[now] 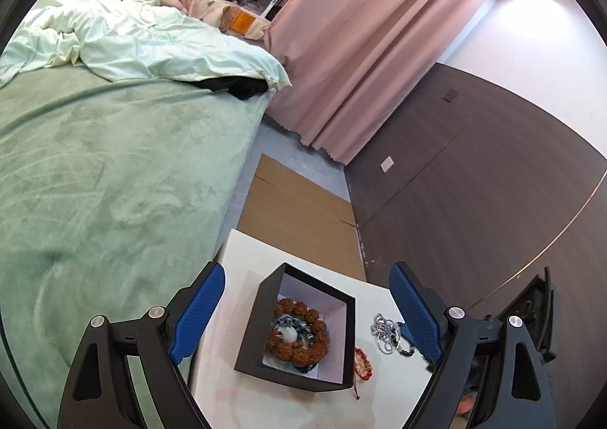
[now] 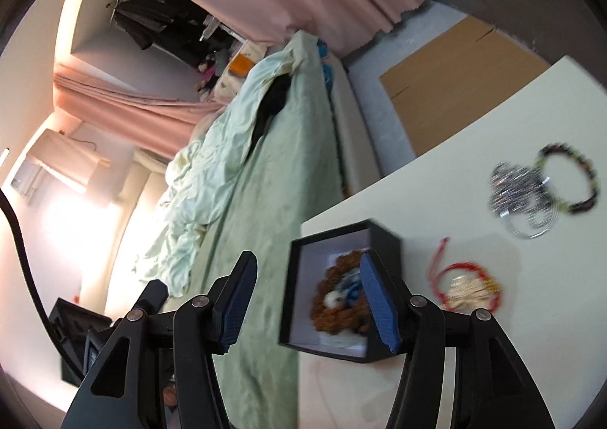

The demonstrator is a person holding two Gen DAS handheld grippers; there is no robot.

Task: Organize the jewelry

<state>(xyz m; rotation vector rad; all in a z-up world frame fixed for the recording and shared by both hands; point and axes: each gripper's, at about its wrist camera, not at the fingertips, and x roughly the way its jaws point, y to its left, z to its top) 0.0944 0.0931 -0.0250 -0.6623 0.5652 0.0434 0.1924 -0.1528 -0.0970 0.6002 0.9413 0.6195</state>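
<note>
A black box [image 1: 250,330] with a white inside stands on the white table [image 1: 242,258]. In it lie a brown bead bracelet [image 1: 318,343] and a blue bead bracelet [image 1: 294,326] with a white charm. My left gripper [image 1: 307,319] is open and empty above the box. Right of the box lie a red-and-gold string bracelet [image 1: 363,362] and a silver rhinestone piece [image 1: 385,328]. In the right wrist view my right gripper [image 2: 309,305] is open and empty above the box [image 2: 383,239]. There the red bracelet [image 2: 466,283], the silver piece [image 2: 521,195] and a dark bead bracelet [image 2: 584,171] lie on the table.
A bed with a green cover [image 1: 95,182] and a rumpled pale duvet [image 1: 144,38] runs along the table's left side. Flat cardboard [image 1: 299,216] lies on the floor beyond the table. Pink curtains [image 1: 371,49] and a dark panelled wall [image 1: 474,182] stand behind.
</note>
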